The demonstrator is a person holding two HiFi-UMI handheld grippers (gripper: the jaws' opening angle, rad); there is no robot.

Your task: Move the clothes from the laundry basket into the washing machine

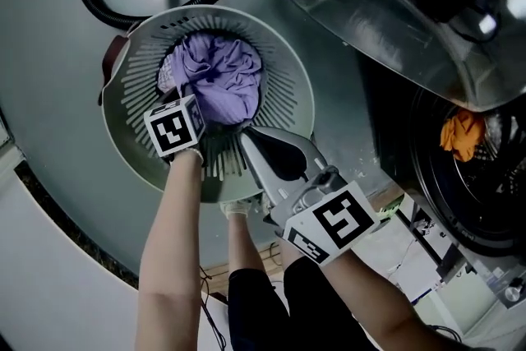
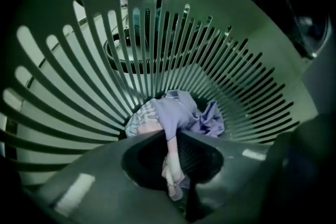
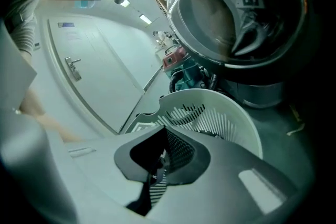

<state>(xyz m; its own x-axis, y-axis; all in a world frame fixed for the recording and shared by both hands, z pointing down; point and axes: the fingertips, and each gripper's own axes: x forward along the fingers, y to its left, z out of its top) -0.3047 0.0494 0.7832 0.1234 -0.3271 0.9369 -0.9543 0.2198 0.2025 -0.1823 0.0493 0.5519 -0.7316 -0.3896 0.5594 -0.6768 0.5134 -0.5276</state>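
In the head view, we see the laundry basket [image 1: 289,86] on the floor to the left. A purple garment [image 1: 220,74] is bunched at its bottom, over a pale patterned piece [image 1: 167,75]. The left hand-held gripper [image 1: 201,121] reaches into that heap. To the right, the washing machine [image 1: 427,177] stands open, with an orange garment [image 1: 461,135] already in the drum. We judge the job partly done: at least two pieces remain in the basket.

In the left gripper view, the left hand-held gripper [image 2: 170,136] is clamped on a fold of the purple garment [image 2: 181,110], low against the slatted basket wall [image 2: 68,76].

In the right gripper view, the right hand-held gripper [image 3: 160,152] is closed on nothing, above the near rim of the basket [image 3: 231,113].
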